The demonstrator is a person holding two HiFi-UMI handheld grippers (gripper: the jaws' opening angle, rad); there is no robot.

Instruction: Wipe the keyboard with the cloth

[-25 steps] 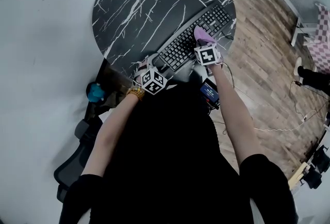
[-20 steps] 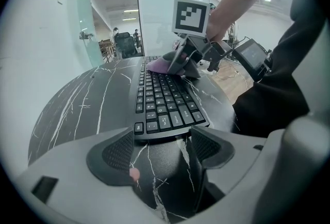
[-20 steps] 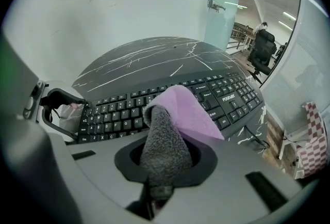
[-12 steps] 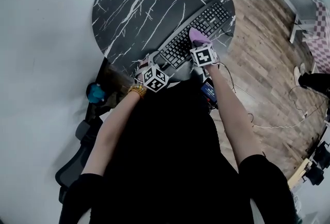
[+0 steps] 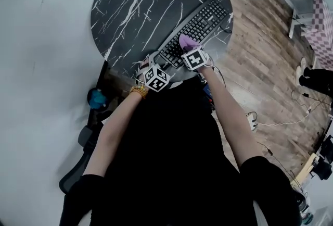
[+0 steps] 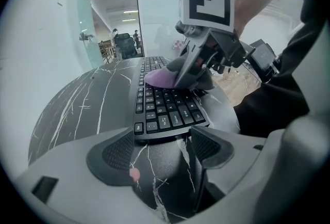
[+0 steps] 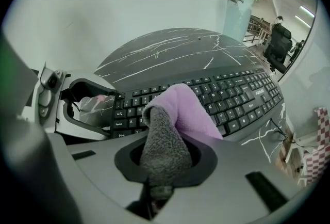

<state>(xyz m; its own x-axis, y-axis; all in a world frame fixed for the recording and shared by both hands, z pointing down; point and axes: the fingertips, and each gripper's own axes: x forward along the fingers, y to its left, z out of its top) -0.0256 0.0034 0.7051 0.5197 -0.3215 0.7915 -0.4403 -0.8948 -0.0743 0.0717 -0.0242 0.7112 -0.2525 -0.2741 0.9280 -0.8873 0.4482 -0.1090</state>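
Round black marbled desk [image 5: 140, 1]. The keyboard [image 5: 203, 19] lies slantwise near its right edge.

Right hand-held gripper [image 7: 162, 161]: jaws clamped on the cloth [image 7: 188, 109], lilac on one side, grey fleece on the other. The cloth bunches up out of the jaws and buries their tips. Its folded end rests on the keys toward the keyboard's near end.

Left hand-held gripper [image 6: 163, 149]: jaws spread, nothing pinched, bare desk between them. The keyboard's short end sits right at the tips; whether the pads touch it, cannot tell.

From above, each gripper's body covers its own jaws and the keyboard's near end. The torso [image 5: 166, 157] cuts off the desk's near edge. In the left gripper view, the cloth and the right gripper hide most of the keyboard's far end.
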